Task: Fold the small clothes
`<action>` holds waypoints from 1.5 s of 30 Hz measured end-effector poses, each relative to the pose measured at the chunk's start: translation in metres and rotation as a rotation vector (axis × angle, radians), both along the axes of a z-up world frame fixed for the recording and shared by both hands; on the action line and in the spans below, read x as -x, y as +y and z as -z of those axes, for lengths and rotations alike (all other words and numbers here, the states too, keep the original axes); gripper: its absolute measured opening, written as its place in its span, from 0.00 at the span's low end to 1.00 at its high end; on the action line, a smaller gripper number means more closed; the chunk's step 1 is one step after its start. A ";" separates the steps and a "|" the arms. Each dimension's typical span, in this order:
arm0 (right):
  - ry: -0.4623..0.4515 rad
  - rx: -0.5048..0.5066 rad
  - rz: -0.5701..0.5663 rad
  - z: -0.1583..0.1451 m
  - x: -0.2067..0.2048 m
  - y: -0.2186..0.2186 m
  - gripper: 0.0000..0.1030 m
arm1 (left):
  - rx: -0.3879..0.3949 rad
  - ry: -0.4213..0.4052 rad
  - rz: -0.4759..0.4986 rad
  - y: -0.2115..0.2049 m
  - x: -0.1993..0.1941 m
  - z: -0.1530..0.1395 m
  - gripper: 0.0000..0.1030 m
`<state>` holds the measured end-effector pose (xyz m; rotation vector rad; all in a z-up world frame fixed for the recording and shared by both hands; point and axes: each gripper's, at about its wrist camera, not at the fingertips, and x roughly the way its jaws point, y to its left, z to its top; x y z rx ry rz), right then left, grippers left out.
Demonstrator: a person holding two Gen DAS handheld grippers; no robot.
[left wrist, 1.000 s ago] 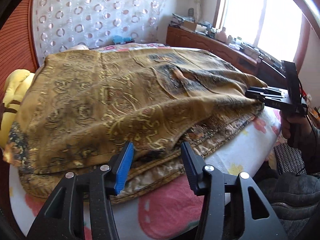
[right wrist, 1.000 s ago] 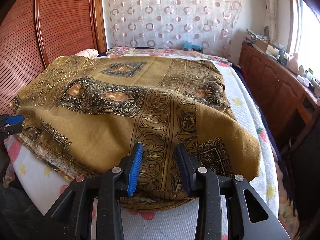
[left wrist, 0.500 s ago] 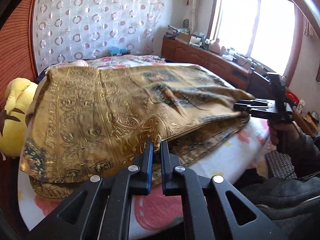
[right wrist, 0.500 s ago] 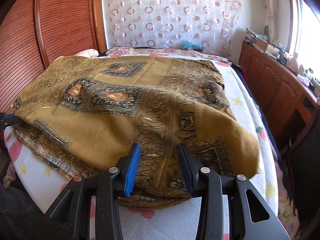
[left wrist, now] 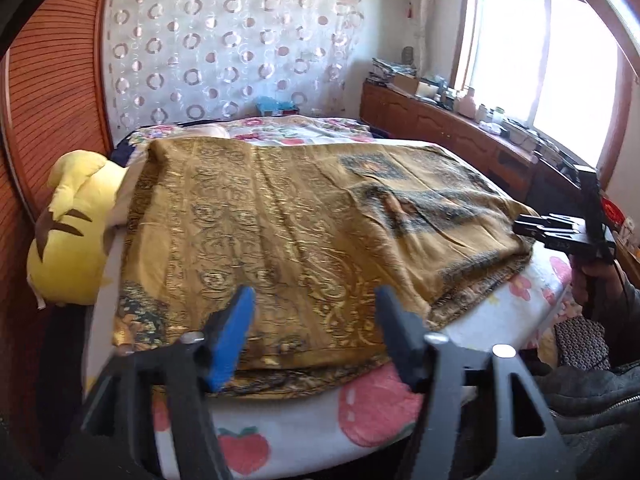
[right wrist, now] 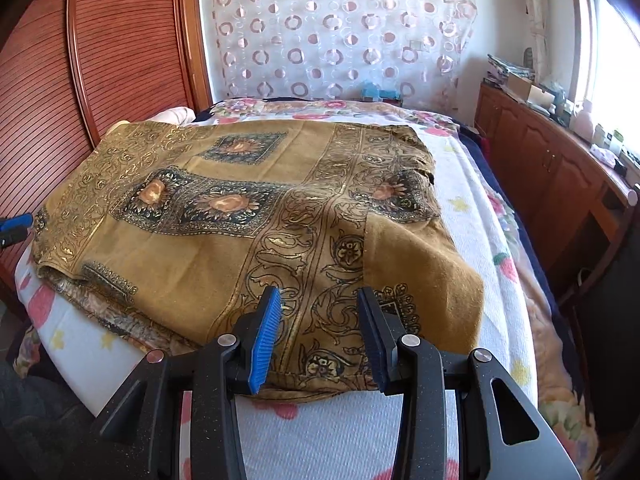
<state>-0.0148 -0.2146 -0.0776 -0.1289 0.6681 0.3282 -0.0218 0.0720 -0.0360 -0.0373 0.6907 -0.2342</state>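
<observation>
Lying folded across the bed [right wrist: 472,184], the cloth [right wrist: 224,248] is a mustard-gold piece printed with dark floral squares and gilt scrolls, and its near edge sits right at the bed's front. Over on the left wrist view, the left gripper [left wrist: 316,322] hangs just above that near edge, and its jaws have just been opening; they stand wide apart now with nothing pinched between them, only the cloth [left wrist: 280,240] lying below. Its 2 fingers are blurred. On to the right gripper [right wrist: 318,332]: its jaws stand part open over the front right corner of the cloth, with cloth showing in the gap, but the blue pads are not pressing on it. From the left camera you can see the right gripper [left wrist: 532,229] at the cloth's right corner, held in a hand [left wrist: 596,280] with a dark sleeve behind it. A yellow plush toy [left wrist: 76,240] rests at the bed's left side, touching the cloth's far left edge. Strawberry print shows on the sheet [left wrist: 360,408] below the cloth. Along the right wall a wooden sideboard [right wrist: 560,168] carries clutter under the window [left wrist: 560,60], and a circle-patterned curtain [right wrist: 340,32] hangs beyond the bed's far end.
</observation>
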 end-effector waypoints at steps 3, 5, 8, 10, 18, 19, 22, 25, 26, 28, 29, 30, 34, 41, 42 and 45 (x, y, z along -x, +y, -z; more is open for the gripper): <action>-0.003 -0.002 0.001 0.001 0.001 -0.002 0.40 | -0.009 -0.005 -0.061 0.015 -0.002 0.002 0.76; -0.003 0.000 0.005 0.001 0.001 -0.001 0.40 | -0.015 -0.004 -0.103 0.027 -0.003 0.004 0.76; -0.001 0.004 0.005 0.003 0.000 0.000 0.40 | -0.026 0.010 -0.187 0.049 -0.007 0.010 0.76; -0.002 0.007 0.002 0.004 0.000 0.001 0.40 | -0.033 0.015 -0.222 0.058 -0.008 0.014 0.76; -0.005 0.025 0.004 0.014 -0.003 0.007 0.42 | -0.069 0.041 -0.286 0.077 -0.014 0.025 0.76; -0.008 0.022 0.004 0.015 -0.002 0.008 0.43 | -0.071 0.043 -0.289 0.079 -0.014 0.027 0.76; -0.022 0.027 0.001 0.017 0.000 0.009 0.45 | -0.073 0.048 -0.294 0.081 -0.016 0.029 0.76; -0.033 0.035 0.001 0.019 0.003 0.011 0.47 | -0.071 0.058 -0.301 0.085 -0.018 0.032 0.76; -0.036 0.035 0.000 0.019 0.004 0.010 0.48 | -0.070 0.062 -0.307 0.087 -0.019 0.034 0.76; -0.045 0.036 0.000 0.020 0.005 0.011 0.49 | -0.067 0.068 -0.316 0.090 -0.019 0.037 0.76; -0.048 0.036 0.000 0.021 0.006 0.010 0.49 | -0.063 0.072 -0.320 0.093 -0.020 0.038 0.76; -0.050 0.034 0.001 0.021 0.006 0.010 0.49 | -0.056 0.077 -0.322 0.095 -0.020 0.040 0.76; -0.057 0.031 0.000 0.022 0.008 0.008 0.50 | -0.040 0.090 -0.337 0.101 -0.021 0.045 0.76; -0.062 0.028 -0.003 0.023 0.009 0.007 0.50 | 0.007 0.084 -0.314 0.103 -0.022 0.049 0.71; -0.062 0.028 -0.003 0.023 0.009 0.007 0.50 | 0.017 0.086 -0.307 0.103 -0.023 0.049 0.67; -0.062 0.028 -0.004 0.023 0.009 0.007 0.51 | 0.034 0.093 -0.295 0.104 -0.025 0.051 0.57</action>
